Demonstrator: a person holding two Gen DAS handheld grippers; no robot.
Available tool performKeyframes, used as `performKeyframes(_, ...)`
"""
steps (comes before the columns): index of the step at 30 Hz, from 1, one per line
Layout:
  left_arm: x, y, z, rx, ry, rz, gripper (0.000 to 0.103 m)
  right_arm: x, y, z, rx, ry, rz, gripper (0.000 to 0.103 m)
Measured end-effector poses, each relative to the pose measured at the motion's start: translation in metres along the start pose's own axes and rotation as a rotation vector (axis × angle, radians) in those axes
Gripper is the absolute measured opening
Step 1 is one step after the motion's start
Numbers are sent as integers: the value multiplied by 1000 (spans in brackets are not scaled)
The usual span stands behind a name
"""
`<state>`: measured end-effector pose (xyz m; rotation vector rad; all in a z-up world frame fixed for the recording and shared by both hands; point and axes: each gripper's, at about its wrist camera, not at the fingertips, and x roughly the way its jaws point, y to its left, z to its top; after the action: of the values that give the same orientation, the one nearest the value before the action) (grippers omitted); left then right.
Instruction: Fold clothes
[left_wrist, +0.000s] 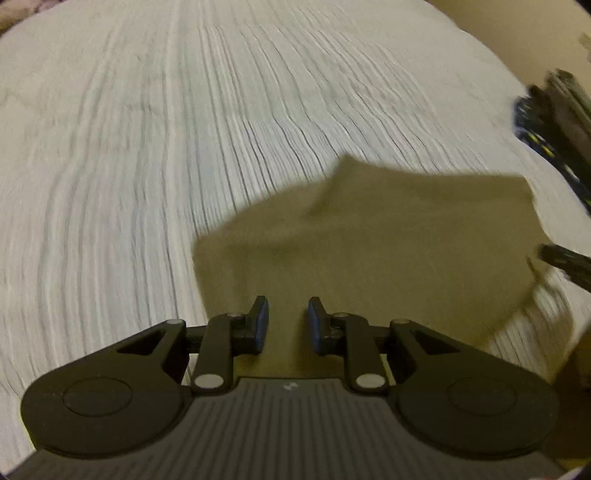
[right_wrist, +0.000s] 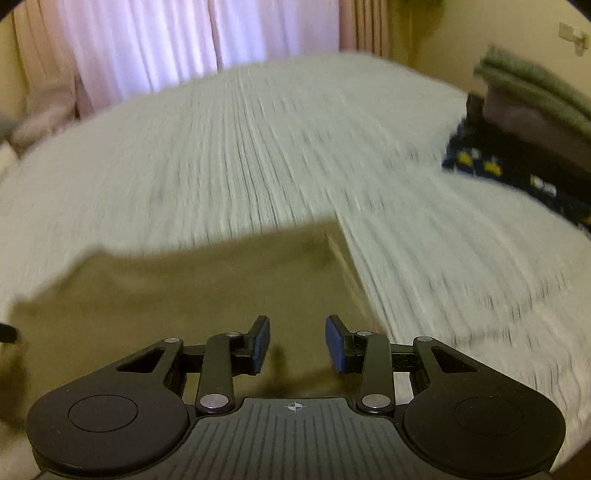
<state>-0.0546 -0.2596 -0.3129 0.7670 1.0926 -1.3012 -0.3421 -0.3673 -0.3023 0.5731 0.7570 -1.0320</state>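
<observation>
An olive-tan garment lies flat on a white ribbed bedspread. My left gripper hovers over its near part, open, nothing between the blue pads. In the right wrist view the same garment spreads from the lower left to the middle, one edge running diagonally. My right gripper stands open above the garment, its jaws empty. A dark tip of the other gripper shows at the right edge of the left wrist view. Both views are motion-blurred.
A stack of folded clothes, grey on top and dark blue patterned below, sits at the right of the bed. The same stack shows at the right edge. Pale curtains hang behind the bed.
</observation>
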Motion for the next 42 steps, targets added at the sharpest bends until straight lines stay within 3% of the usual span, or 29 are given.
performKeyframes(2,-6,1,-18,7,-2,-30,18,10,-7,-11,15,36,-18,36)
performKeyframes(7,-22,8,-41,-55,-9,-14,15,-4,-6,-6,39,11,-83,37)
performKeyframes(11,-26,7,-46,-56,-19,-52,16,-20,-1,-8,75,-34,-13,37)
performKeyframes(14,-15,4,-55,-19,7,-49,16,-5,9,-15,43,2,-6,37)
performKeyframes(18,-11,10,-62,-38,6,-63,16,15,16,-32,93,82,-74,37)
performKeyframes(21,-24,18,-66,-47,25,-73,17,-1,30,-35,138,101,-115,37)
performKeyframes(23,-29,26,-66,-54,53,-39,22,-14,39,-38,167,115,-122,37)
performKeyframes(25,-34,34,-66,-58,86,2,26,-31,52,-44,206,156,-113,37)
performKeyframes(29,-64,50,-69,-49,110,10,27,-68,83,-57,299,233,-68,37)
performKeyframes(31,-83,55,-69,-28,109,11,33,-87,101,-61,321,255,-46,38)
performKeyframes(32,-92,57,-69,-16,108,12,35,-97,111,-62,326,262,-36,40)
performKeyframes(34,-113,60,-68,12,98,10,40,-119,130,-63,320,257,-29,68)
performKeyframes(35,-122,61,-67,24,90,7,41,-129,139,-62,312,249,-28,72)
performKeyframes(37,-139,63,-65,45,73,3,46,-146,155,-58,293,245,-27,72)
performKeyframes(42,-176,69,-63,75,39,-14,46,-181,184,-47,296,244,-48,72)
